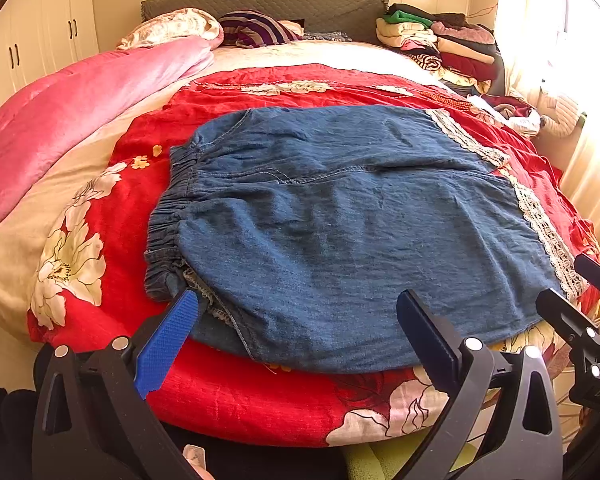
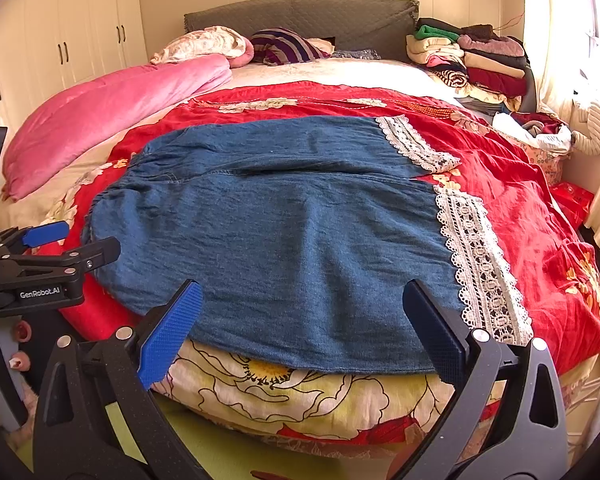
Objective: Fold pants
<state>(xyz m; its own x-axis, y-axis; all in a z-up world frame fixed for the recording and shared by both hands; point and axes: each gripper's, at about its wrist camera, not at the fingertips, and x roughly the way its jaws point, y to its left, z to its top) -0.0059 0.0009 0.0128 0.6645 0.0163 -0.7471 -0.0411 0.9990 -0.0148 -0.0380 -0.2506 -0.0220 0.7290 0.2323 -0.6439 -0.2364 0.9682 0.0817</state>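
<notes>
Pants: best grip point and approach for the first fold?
Judging by the flat spread, pinch the pants at the near edge: left gripper by the elastic waistband, right gripper by the lace hem. Come in low from the bed's near side.

Straight ahead of the left gripper (image 1: 296, 332), the bed (image 2: 320, 68) carries a red floral quilt (image 1: 236, 392) with blue denim pants (image 1: 340, 232) spread flat. Far left a pink blanket (image 1: 80, 112), far right a stack of folded clothes (image 1: 440, 40).
</notes>
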